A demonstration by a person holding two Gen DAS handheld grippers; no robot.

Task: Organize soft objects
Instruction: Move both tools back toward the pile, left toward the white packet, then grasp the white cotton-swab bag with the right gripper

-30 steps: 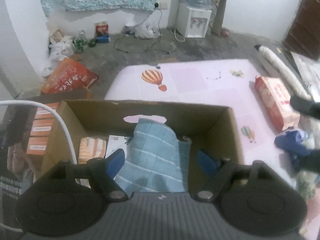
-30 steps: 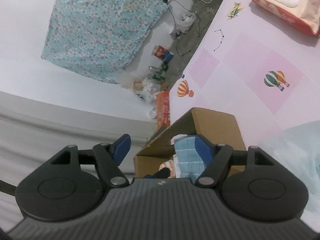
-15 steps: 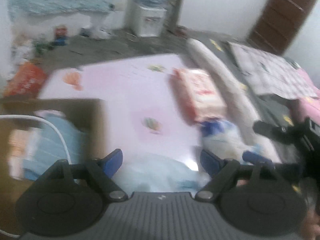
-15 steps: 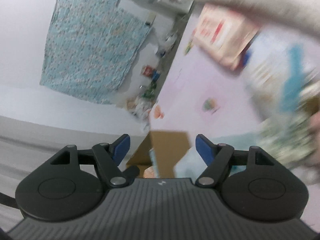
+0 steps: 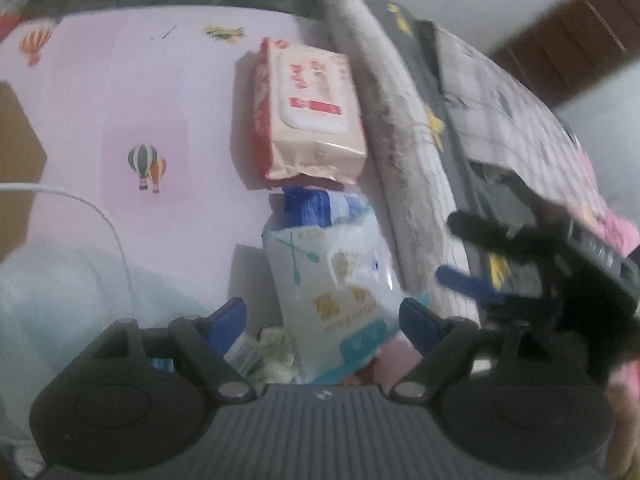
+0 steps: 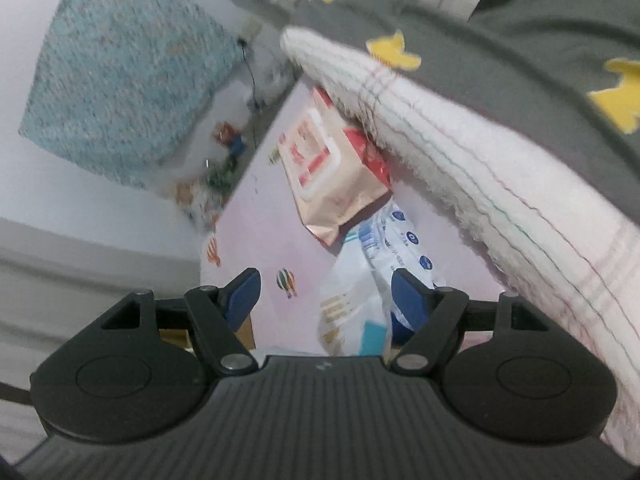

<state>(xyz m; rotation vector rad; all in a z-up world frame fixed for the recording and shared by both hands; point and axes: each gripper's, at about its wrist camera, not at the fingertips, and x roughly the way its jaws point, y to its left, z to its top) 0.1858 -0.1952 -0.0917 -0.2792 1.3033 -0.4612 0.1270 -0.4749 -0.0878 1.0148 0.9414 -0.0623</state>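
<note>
A white and blue soft pack [image 5: 336, 276] lies on the pink mat [image 5: 144, 92], just in front of my open left gripper [image 5: 322, 318], partly between its fingers. A red and cream wipes pack [image 5: 308, 108] lies beyond it. My right gripper [image 6: 324, 298] is open and empty, with the white and blue pack [image 6: 360, 296] between its fingers and the wipes pack [image 6: 328, 168] further off. The right gripper also shows at the right of the left wrist view [image 5: 468, 256]. The cardboard box [image 5: 16, 152] is at the left edge.
A rolled white towel [image 5: 404, 148] and grey bedding with yellow shapes [image 6: 520, 32] run along the mat's right side. A pale blue cloth [image 5: 60, 292] lies at the near left. A white cable [image 5: 80, 208] crosses the left wrist view. Clutter lies by the far wall [image 6: 216, 160].
Both grippers have swung right, away from the cardboard box with the blue towel, and now face the white and blue pack and the wipes pack. Both stay open.
</note>
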